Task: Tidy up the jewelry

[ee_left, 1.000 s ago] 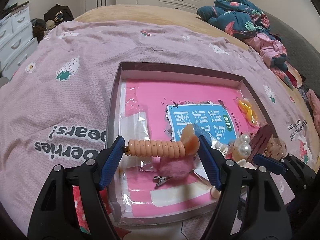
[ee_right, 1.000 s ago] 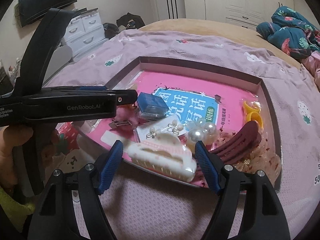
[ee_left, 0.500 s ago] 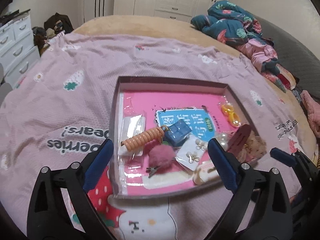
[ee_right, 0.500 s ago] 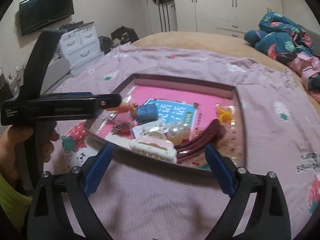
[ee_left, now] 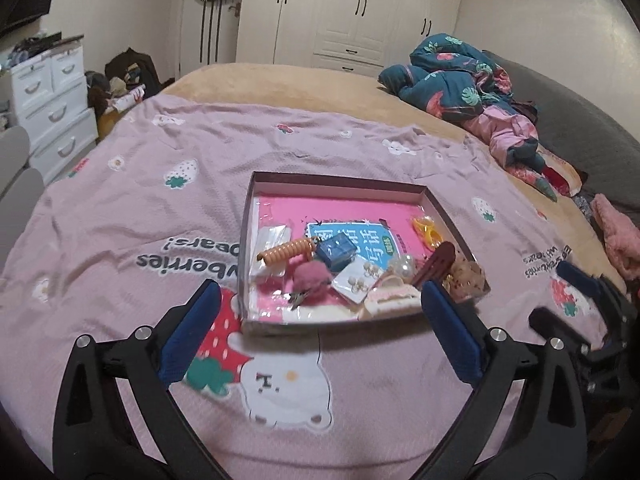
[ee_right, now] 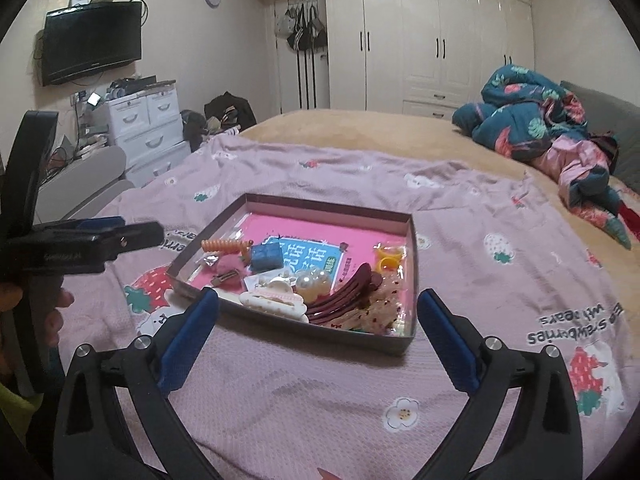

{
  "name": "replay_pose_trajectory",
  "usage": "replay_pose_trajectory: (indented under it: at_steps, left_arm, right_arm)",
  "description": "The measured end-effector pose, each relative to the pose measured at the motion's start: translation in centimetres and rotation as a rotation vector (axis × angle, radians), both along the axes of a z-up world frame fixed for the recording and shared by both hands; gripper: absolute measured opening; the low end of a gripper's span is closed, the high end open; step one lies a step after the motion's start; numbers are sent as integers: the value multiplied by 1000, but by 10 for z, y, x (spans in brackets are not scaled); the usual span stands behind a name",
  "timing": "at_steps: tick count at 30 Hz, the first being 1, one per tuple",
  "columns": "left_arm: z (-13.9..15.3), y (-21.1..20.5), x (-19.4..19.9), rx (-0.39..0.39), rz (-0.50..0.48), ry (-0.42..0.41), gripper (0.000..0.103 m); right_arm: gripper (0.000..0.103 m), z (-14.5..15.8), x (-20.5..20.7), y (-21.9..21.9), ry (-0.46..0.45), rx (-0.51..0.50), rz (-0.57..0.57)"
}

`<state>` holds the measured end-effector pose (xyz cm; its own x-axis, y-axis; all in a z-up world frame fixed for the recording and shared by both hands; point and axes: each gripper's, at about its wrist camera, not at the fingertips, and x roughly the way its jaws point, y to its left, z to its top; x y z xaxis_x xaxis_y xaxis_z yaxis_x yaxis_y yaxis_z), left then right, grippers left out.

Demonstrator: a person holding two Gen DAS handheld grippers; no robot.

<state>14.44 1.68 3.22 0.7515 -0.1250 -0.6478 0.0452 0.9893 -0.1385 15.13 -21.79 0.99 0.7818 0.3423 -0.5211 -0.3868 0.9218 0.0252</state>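
A shallow box (ee_left: 336, 187) (ee_right: 328, 205) with a pink book in its bottom lies on the lilac bedspread. In it are an orange spiral hair tie (ee_left: 284, 251) (ee_right: 224, 246), a small blue box (ee_left: 336, 251) (ee_right: 266, 257), a pink pompom clip (ee_left: 312, 276), an earring card (ee_left: 356, 283), a white claw clip (ee_left: 390, 298) (ee_right: 276, 300), pearls (ee_right: 314, 282), a dark red claw clip (ee_left: 434, 262) (ee_right: 346, 292) and a yellow clip (ee_left: 426, 232) (ee_right: 388, 258). My left gripper (ee_left: 320, 324) is open and empty, back from the box's near edge. My right gripper (ee_right: 318, 326) is open and empty, also back from the box.
The lilac strawberry bedspread (ee_left: 140, 208) covers the bed. Crumpled clothes (ee_left: 472, 88) lie at the far right. White drawers (ee_right: 148, 128) stand at the left by the bed. Wardrobes (ee_right: 420, 32) line the back wall.
My left gripper let go of the orange spiral hair tie, which now lies in the box. Both grippers opened wide and pulled back and up from the box.
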Motion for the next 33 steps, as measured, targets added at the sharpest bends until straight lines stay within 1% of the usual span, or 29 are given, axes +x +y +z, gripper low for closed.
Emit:
replay_pose_trajectory:
  at_steps: [6,11,19,23,26,29,33]
  left_arm:
    - [3,-4,-28,21,4,-22,94]
    - [4,-4,-48,18,13,-47,94]
    - [-3,-11,-71,22,7,-56,94]
    - [-5,-13,-77,30,4,-54,94]
    - [-6,-13,-80,18,10,-56,94]
    - [-7,-14,-82,27,14,-57,94]
    - [-6,-12,-84,22,16,-57,94]
  right_arm:
    - [99,7,-17,-5,-24,16,-5]
    - [99,12,-31,-13,-36,28,-13]
    - [99,11,-47,-21,-33,46,-41]
    - [99,6,-56,-24,-22,50,-54]
    - [99,1,-61,-25,-9,51,-59]
    - [99,-3,-64,-25,-4,45,-64]
    - [99,-4,-66,-26,5,46,-66]
